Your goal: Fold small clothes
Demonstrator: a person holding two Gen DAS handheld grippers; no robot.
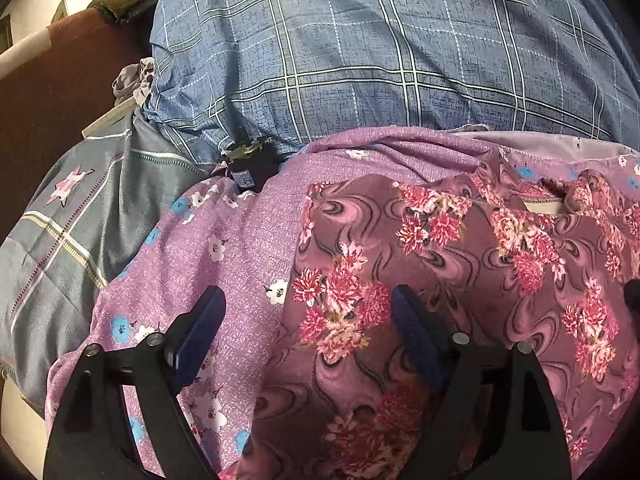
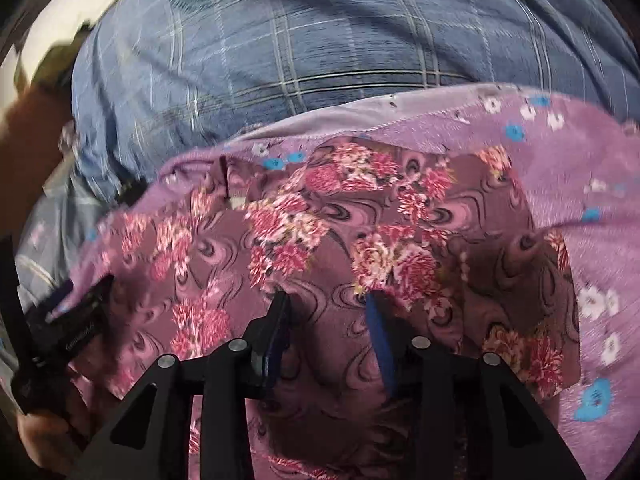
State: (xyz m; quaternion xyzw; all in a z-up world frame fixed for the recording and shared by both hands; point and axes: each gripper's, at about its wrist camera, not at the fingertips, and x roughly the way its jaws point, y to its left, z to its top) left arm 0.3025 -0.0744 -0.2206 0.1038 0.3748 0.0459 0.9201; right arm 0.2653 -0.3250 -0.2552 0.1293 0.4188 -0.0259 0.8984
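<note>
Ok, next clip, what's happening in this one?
A person with a handheld gripper in each hand is working on a small mauve garment with pink flowers, lying on a lilac floral cloth spread over a bed with a blue checked pillow behind. The left gripper hangs wide open over the garment's left edge. The right gripper is narrower, jaws apart over the middle of the garment, nothing visibly pinched. That view is blurred. No fold looks finished yet.
</note>
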